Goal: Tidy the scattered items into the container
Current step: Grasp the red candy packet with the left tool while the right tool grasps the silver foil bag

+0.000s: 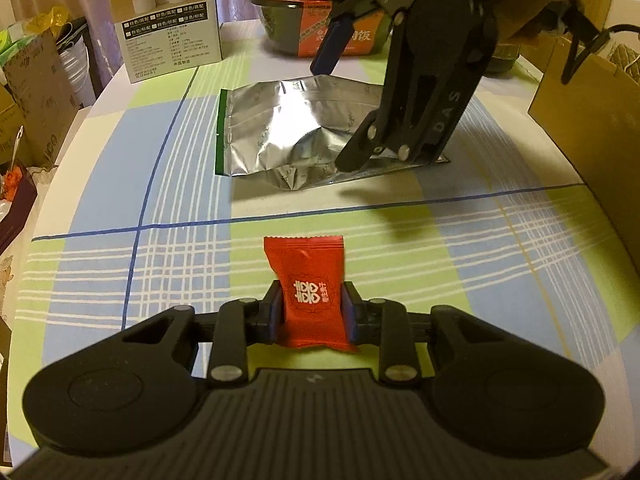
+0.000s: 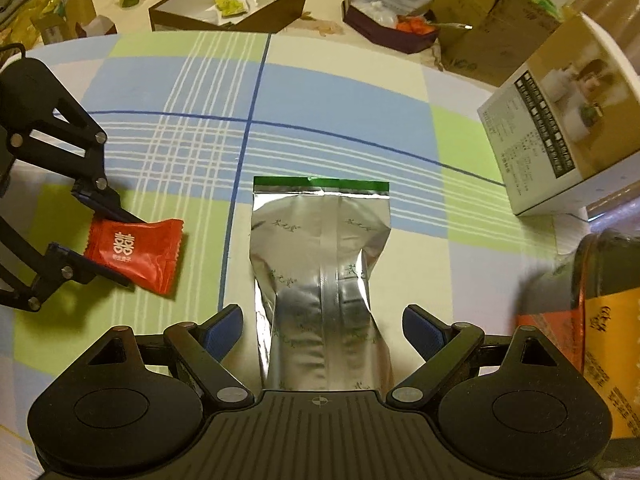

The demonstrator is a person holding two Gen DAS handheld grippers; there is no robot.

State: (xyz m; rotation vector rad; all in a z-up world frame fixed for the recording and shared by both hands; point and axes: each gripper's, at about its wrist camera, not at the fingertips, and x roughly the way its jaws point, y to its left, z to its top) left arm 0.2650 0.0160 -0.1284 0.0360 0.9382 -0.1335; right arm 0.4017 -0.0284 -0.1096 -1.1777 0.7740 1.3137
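A red candy packet (image 1: 310, 300) with white characters is clamped between the blue pads of my left gripper (image 1: 312, 296), just above the checked tablecloth. In the right wrist view the same red packet (image 2: 136, 252) sticks out of the left gripper (image 2: 116, 250) at the left. A silver foil pouch (image 1: 288, 132) with a green sealed edge lies flat mid-table. My right gripper (image 2: 322, 332) is open, its fingers on either side of the silver pouch's (image 2: 320, 264) near end without touching it. In the left wrist view the right gripper (image 1: 334, 114) comes down from the upper right.
A white product box (image 1: 172, 20) stands at the far left of the table, also seen as the white box (image 2: 560, 132). A dark bowl with an orange label (image 1: 320, 20) sits behind the pouch. A brown paper bag (image 1: 592, 128) lines the right edge. Open boxes (image 2: 228, 4) lie beyond the table.
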